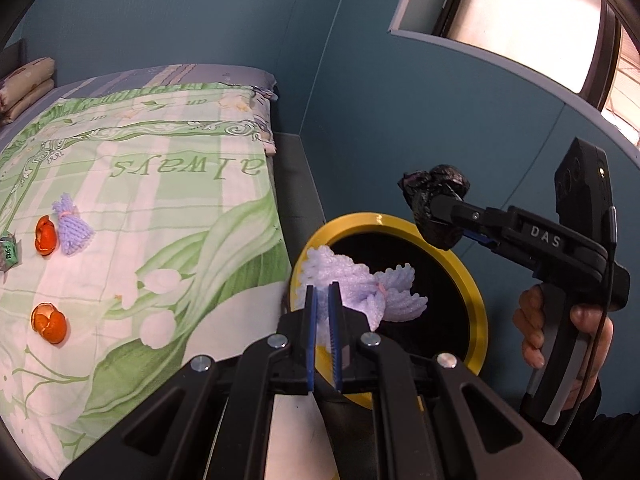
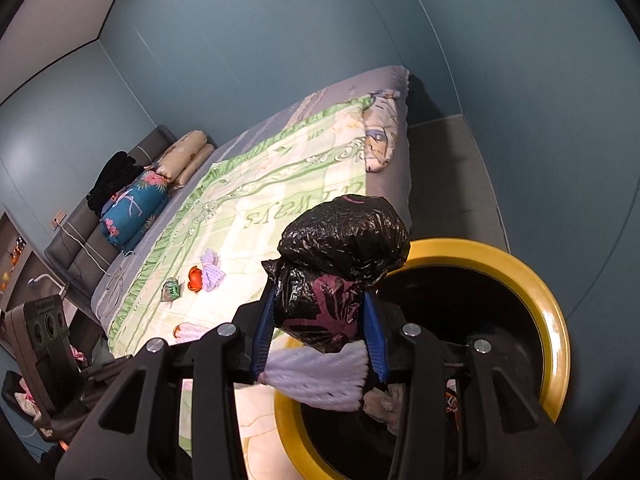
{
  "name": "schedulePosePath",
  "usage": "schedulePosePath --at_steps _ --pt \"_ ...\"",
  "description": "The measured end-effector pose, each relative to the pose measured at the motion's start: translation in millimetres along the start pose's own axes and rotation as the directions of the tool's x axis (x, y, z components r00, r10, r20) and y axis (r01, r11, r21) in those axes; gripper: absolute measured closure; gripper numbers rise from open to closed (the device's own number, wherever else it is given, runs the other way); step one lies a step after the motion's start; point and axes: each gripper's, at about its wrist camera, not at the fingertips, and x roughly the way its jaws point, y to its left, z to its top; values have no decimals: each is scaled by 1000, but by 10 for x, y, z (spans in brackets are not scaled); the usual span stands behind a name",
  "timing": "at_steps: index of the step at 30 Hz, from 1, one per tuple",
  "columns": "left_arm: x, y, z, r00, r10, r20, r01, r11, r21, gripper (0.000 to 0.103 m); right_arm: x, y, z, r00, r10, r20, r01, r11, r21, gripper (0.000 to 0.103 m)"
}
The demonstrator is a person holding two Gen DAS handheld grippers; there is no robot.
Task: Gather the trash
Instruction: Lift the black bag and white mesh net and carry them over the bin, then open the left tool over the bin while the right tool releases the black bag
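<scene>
My left gripper (image 1: 323, 300) is shut on a purple foam net (image 1: 360, 286), which hangs over the near rim of the yellow-rimmed black bin (image 1: 476, 292). My right gripper (image 1: 436, 216), held by a hand (image 1: 560, 332), is shut on a crumpled black plastic bag (image 1: 436, 196) above the bin's far rim. In the right wrist view the black bag (image 2: 344, 248) sits between the blue pads (image 2: 266, 332) of the right gripper (image 2: 320, 296), with the foam net (image 2: 320, 376) below it at the bin rim (image 2: 556, 320). Two orange peels (image 1: 45, 236) (image 1: 50, 322), another foam net (image 1: 72, 226) and a green wrapper (image 1: 9, 250) lie on the bed.
The bed has a green floral quilt (image 1: 160, 200), with pillows (image 2: 184, 160) and a folded blue blanket (image 2: 132, 208) at its head. A blue wall stands close behind the bin, with a window (image 1: 520, 12) above. Crumpled paper (image 2: 384, 404) lies inside the bin.
</scene>
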Motion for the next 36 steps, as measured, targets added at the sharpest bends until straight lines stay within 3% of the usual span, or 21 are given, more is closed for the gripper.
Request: schedulePosePath --at_steps 13,20,26,28,36 --pt "309 -360 -77 996 -22 -90 31 995 97 97 103 -267 -40 1000 -1 -31 3 998 64 62" --pt "349 -380 -96 993 -41 -106 50 995 89 96 71 -346 -29 1000 -8 -17 10 996 92 50" --pt "362 -325 -96 993 -48 -107 54 997 49 61 48 -422 -17 1000 -23 -2 23 993 118 41" --pt "319 -270 -86 996 -43 -84 45 999 19 40 32 -416 -12 1000 -30 9 28 992 120 39" --pt "94 -16 -48 1000 19 14 -18 999 -41 17 -148 -332 25 991 -62 116 52 995 87 27"
